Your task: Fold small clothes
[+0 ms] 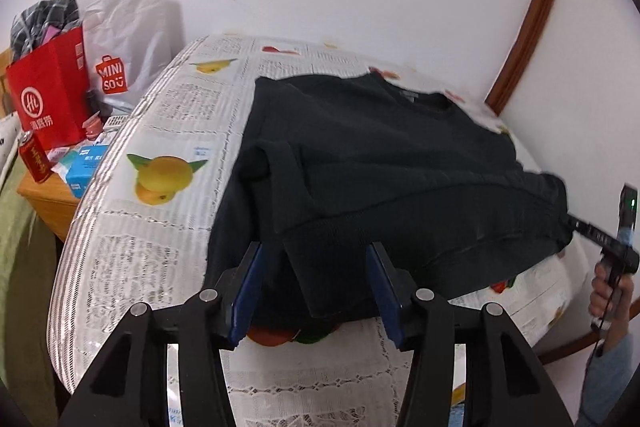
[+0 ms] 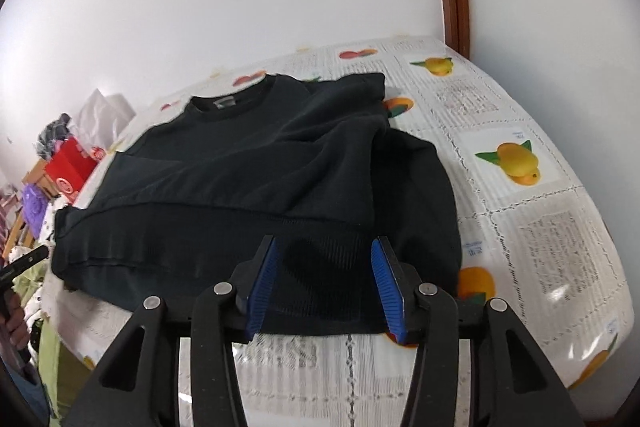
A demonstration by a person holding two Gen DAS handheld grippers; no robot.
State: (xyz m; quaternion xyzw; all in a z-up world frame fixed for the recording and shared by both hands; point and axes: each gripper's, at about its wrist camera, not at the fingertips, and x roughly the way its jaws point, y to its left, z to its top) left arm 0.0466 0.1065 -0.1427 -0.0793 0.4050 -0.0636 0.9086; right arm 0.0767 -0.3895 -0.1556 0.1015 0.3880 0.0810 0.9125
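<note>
A black sweatshirt (image 1: 376,163) lies on a table with a fruit-and-newsprint cloth (image 1: 160,131), collar toward the wall, both sleeves folded in over the body. My left gripper (image 1: 316,251) is open, its blue pads on either side of the folded left sleeve's cuff near the hem, holding nothing. In the right wrist view the sweatshirt (image 2: 248,179) fills the middle of the table (image 2: 540,227). My right gripper (image 2: 324,247) is open above the ribbed hem, empty. The right gripper also shows at the right edge of the left wrist view (image 1: 600,239), beside the garment's corner.
A red paper bag (image 1: 48,95), a white Miniso bag (image 1: 124,43), a red can (image 1: 34,161) and small boxes crowd a wooden side table left of the table. A white wall is close behind. A brown wooden frame (image 1: 532,7) runs up at the right.
</note>
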